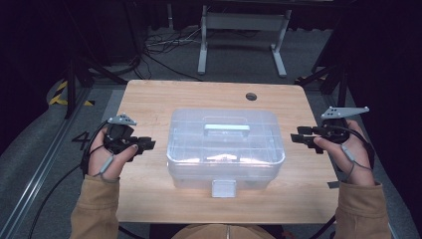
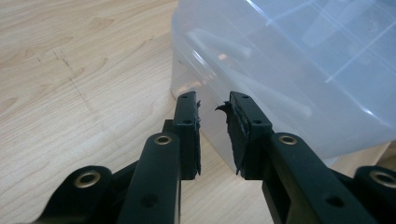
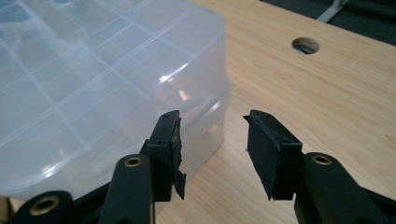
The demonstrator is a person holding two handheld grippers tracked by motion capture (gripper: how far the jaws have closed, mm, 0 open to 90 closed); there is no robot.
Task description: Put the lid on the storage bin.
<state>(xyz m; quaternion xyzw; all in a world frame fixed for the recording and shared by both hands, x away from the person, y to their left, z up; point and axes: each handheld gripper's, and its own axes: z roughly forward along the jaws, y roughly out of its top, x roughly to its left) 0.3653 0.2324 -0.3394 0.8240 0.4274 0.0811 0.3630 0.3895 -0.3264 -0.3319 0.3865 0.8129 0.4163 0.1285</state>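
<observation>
**Both grippers flank the storage box, jaws empty**

Tan sleeves come in from the near edge of the wooden table (image 1: 149,99), one hand on each side of a clear plastic storage box (image 1: 225,149). It sits squarely in the middle with its lid on, carry handle (image 1: 227,127) flat on top and front latch (image 1: 223,188) facing the person, which puts both ends within equal reach.

At the box's left end, the left gripper (image 1: 149,144) points inward just beside the wall, jaws narrowly parted with nothing between them; torn pad rubber shows in the left gripper view. Over at the other end, the right gripper (image 1: 297,139) stands a little clear of the box, jaws wider and also empty. I judge this mirrored stance suits a two-sided hold on the box.

A round cable hole (image 1: 251,96) marks the table's far side.
</observation>
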